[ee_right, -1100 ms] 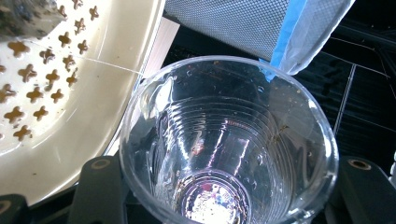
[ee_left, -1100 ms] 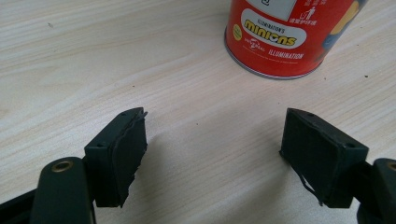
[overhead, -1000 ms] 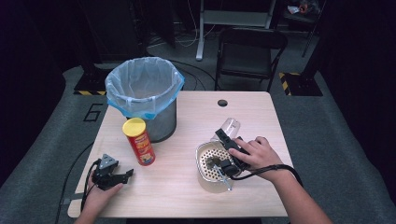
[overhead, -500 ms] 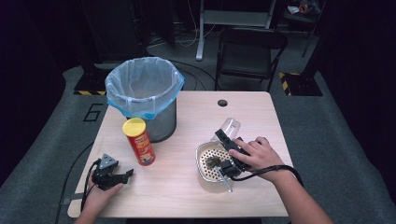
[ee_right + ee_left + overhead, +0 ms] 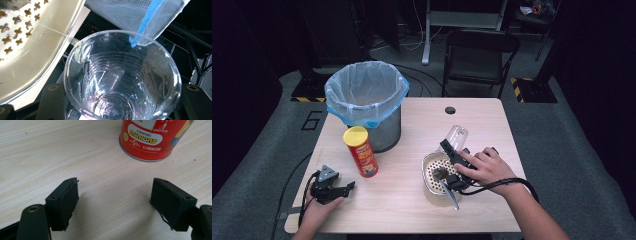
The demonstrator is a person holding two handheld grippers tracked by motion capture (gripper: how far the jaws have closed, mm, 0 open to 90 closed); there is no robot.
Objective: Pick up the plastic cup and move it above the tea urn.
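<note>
1. Right gripper (image 5: 451, 159) clamping a clear ribbed plastic cup (image 5: 456, 136) (image 5: 122, 75), jaws pressing on both sides of its wall, cup tilted with its mouth pointing left and toward the near side.
2. Hovering over a round white perforated strainer bowl (image 5: 428, 172) (image 5: 37, 55) at the near right of the pale wooden table (image 5: 412, 210); brown bits lying inside the bowl.
3. Left gripper (image 5: 343, 189) (image 5: 113, 202) resting at the near left, jaws standing wide apart with only bare tabletop between them.
4. Standing just beyond it, a red cylindrical snack can with a yellow lid (image 5: 360, 151) (image 5: 152, 138).
5. Sitting farther back, touching the can or just behind it, a grey mesh bin lined with a blue bag (image 5: 366, 102) (image 5: 130, 12).
</note>
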